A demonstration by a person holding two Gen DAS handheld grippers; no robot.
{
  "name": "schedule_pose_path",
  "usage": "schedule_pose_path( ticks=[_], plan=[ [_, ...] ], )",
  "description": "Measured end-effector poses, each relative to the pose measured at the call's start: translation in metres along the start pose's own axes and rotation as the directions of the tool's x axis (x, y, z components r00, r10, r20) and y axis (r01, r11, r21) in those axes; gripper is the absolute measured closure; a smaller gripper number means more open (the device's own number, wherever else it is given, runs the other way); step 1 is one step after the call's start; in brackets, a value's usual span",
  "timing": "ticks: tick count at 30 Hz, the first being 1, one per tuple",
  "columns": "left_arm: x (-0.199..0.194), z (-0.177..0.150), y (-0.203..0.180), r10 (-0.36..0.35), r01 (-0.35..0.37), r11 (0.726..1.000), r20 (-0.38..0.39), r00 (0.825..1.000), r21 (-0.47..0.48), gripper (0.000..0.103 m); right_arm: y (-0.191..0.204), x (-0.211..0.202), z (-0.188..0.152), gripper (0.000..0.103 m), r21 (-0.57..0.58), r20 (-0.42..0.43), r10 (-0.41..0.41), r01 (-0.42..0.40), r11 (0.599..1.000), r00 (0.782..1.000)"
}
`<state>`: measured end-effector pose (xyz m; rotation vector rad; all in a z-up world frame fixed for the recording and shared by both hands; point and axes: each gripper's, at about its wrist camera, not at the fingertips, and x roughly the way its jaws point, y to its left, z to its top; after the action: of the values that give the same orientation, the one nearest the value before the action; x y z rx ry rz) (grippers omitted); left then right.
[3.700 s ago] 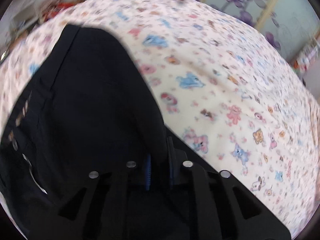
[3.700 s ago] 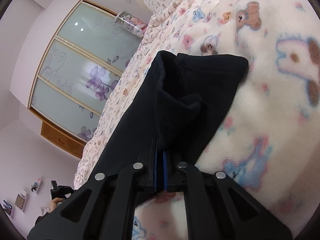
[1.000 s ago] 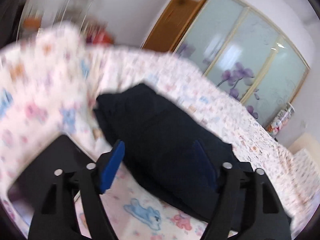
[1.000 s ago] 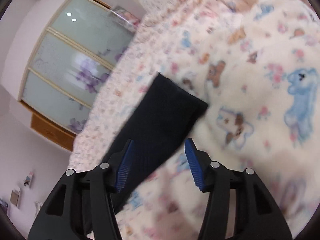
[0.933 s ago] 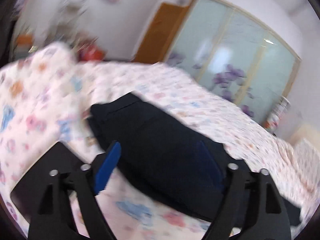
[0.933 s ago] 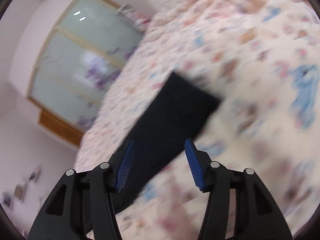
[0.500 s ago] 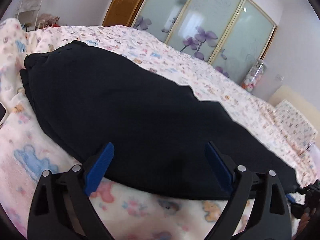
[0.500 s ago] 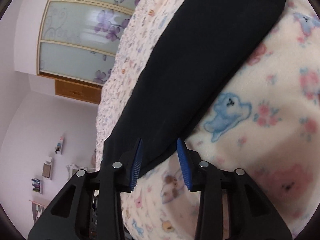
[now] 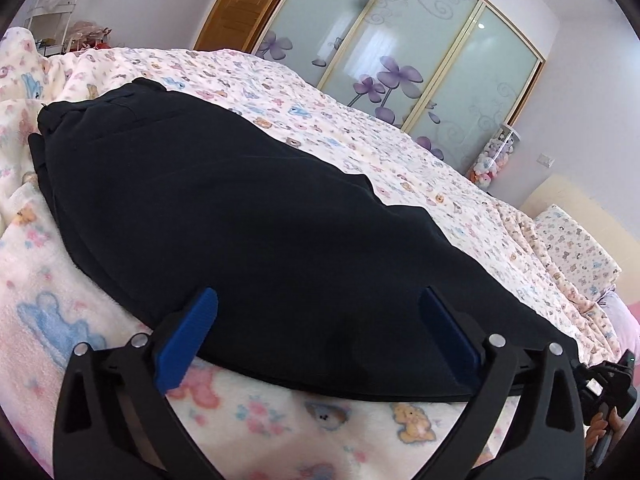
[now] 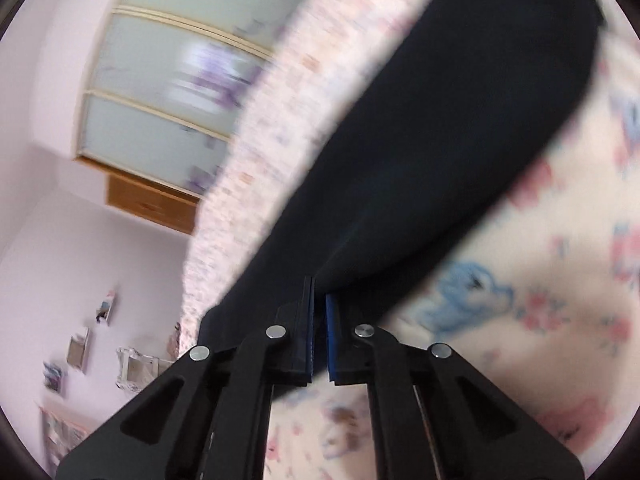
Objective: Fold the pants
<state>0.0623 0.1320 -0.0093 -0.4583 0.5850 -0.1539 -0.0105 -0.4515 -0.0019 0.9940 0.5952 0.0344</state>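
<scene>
The black pants [image 9: 248, 216] lie folded lengthwise on the bed, waistband at the far left, legs running to the right. My left gripper [image 9: 320, 320] is open wide, low over the near edge of the pants, its blue pads on either side of the fabric without pinching it. In the right wrist view the pants [image 10: 460, 128] stretch away up to the right. My right gripper [image 10: 319, 320] is shut on the near edge of the pants, with black fabric pinched between its blue pads.
The bed is covered by a cream fleece blanket [image 9: 360, 432] printed with bears and ponies. A pillow [image 9: 576, 248] lies at the far right. Frosted wardrobe doors [image 9: 400, 52] with purple flowers stand behind the bed. Shelves [image 10: 80, 360] line the left wall.
My right gripper has closed on the edge of the pants; half a second ago its jaws were apart. My left gripper has stayed open and held close to the pants' near edge.
</scene>
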Motion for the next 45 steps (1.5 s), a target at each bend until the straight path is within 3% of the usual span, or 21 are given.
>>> schedule_pose_path(
  ticks=[3,5,8,11,14,15,18,23,28,32,37,41,45],
  plan=[
    [0.000,0.000,0.002,-0.001,0.001,1.000,0.000,1.000,0.000,0.002,-0.018,0.015,-0.005,0.098,0.029,-0.047,-0.080,0.081,0.996,0.996],
    [0.000,0.000,0.002,-0.002,0.002,1.000,0.000,1.000,-0.002,0.002,-0.032,0.019,-0.008,0.098,0.054,-0.084,-0.071,0.075,0.996,0.994],
    [-0.001,0.000,0.002,-0.005,0.005,1.000,0.001,1.000,-0.005,0.002,-0.026,0.013,-0.002,0.090,0.030,-0.117,-0.081,0.085,0.996,0.990],
    [-0.001,0.000,0.003,-0.005,0.005,1.000,0.001,1.000,-0.004,0.002,-0.018,-0.006,0.005,0.085,-0.005,-0.080,-0.105,0.105,0.995,0.991],
    [-0.001,0.000,0.004,-0.008,0.008,1.000,0.003,1.000,-0.007,0.002,-0.034,-0.039,0.025,0.047,0.096,0.049,-0.100,0.095,0.991,0.994],
    [-0.001,-0.001,0.004,-0.008,0.008,1.000,0.002,1.000,-0.007,0.002,-0.047,-0.051,0.036,0.046,0.165,0.095,-0.112,0.095,0.982,0.989],
    [-0.001,-0.001,0.004,-0.009,0.009,1.000,0.003,1.000,-0.007,0.002,-0.079,-0.073,0.057,0.046,0.313,0.172,-0.153,0.093,0.945,0.973],
    [-0.001,-0.001,0.004,-0.009,0.009,1.000,0.003,1.000,-0.007,0.002,-0.102,-0.069,0.080,0.048,0.418,0.171,-0.189,0.103,0.903,0.967],
    [-0.001,-0.001,0.004,-0.009,0.009,1.000,0.003,1.000,-0.007,0.002,-0.100,-0.061,0.095,0.053,0.380,0.208,-0.261,0.168,0.910,0.943],
    [-0.001,-0.001,0.004,-0.008,0.008,1.000,0.003,1.000,-0.006,0.002,-0.113,-0.061,0.092,0.057,0.418,0.189,-0.277,0.178,0.891,0.942],
    [-0.001,-0.001,0.004,-0.004,0.004,1.000,0.002,1.000,-0.004,0.002,-0.122,-0.060,0.097,0.057,0.389,0.224,-0.245,0.144,0.910,0.943],
    [-0.001,-0.001,0.005,-0.007,0.007,1.000,0.003,1.000,-0.006,0.002,-0.117,-0.061,0.100,0.081,0.334,0.234,-0.262,0.176,0.926,0.936],
    [-0.001,-0.001,0.006,-0.012,0.012,1.000,0.004,1.000,-0.009,0.002,-0.090,-0.073,0.094,0.086,0.216,0.315,-0.236,0.173,0.961,0.919]
  ],
)
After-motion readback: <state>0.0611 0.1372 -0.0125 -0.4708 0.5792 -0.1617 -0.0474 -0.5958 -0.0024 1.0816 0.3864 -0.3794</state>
